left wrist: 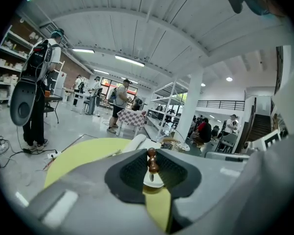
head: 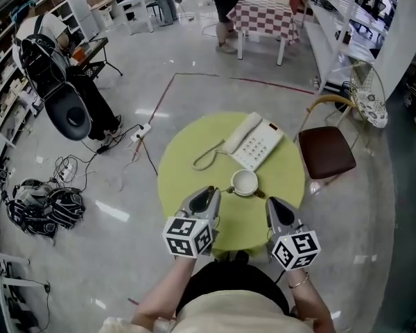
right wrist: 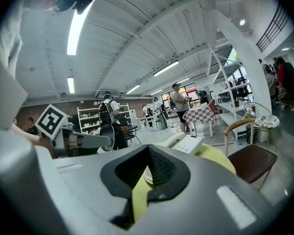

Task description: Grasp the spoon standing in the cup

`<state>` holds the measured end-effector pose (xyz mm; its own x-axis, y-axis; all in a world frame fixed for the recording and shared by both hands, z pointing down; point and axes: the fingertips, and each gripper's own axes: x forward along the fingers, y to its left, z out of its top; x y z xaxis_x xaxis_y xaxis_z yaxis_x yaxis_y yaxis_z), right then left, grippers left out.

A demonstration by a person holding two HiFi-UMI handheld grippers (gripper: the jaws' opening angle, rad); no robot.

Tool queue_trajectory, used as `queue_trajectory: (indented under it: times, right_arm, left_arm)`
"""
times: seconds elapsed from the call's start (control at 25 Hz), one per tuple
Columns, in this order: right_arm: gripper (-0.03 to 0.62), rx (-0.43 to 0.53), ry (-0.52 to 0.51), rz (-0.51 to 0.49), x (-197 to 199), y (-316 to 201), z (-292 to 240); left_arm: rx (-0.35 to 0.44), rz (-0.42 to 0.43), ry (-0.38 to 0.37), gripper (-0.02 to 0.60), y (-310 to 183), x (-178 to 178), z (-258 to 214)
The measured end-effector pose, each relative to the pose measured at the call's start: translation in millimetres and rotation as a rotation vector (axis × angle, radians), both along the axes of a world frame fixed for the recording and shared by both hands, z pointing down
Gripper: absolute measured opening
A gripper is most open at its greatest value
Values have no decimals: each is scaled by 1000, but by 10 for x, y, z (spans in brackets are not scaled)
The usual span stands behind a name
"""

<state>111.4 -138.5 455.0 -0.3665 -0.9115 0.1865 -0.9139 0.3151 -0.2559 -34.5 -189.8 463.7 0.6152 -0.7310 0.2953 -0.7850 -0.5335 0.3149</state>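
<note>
A white cup (head: 245, 182) stands near the front of the round yellow-green table (head: 187, 165). A spoon (head: 259, 193) with a brown knobbed handle stands in it, leaning over the rim. My left gripper (head: 209, 191) hovers just left of the cup and my right gripper (head: 274, 203) just front-right of it. In the left gripper view the spoon (left wrist: 151, 159) rises from the cup (left wrist: 154, 181) beyond the jaws, which stand a narrow gap apart and touch nothing. In the right gripper view the cup (right wrist: 148, 176) shows past the jaws, also slightly apart and empty.
A white desk phone (head: 255, 141) with a coiled cord lies behind the cup. A brown-seated chair (head: 326, 151) stands at the table's right. Cables and bags lie on the floor at left. People and a checkered table are far behind.
</note>
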Motion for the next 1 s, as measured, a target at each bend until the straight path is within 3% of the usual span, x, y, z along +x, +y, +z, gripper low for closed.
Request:
queue_trajectory:
  times: [0.48, 1.0]
  right_arm:
    - [0, 1, 3, -28, -96, 66, 20]
    - [-2, 6, 24, -42, -166, 171, -25]
  left_arm:
    - [4, -2, -39, 55, 110, -90, 50]
    - [10, 22, -32, 55, 191, -72, 18]
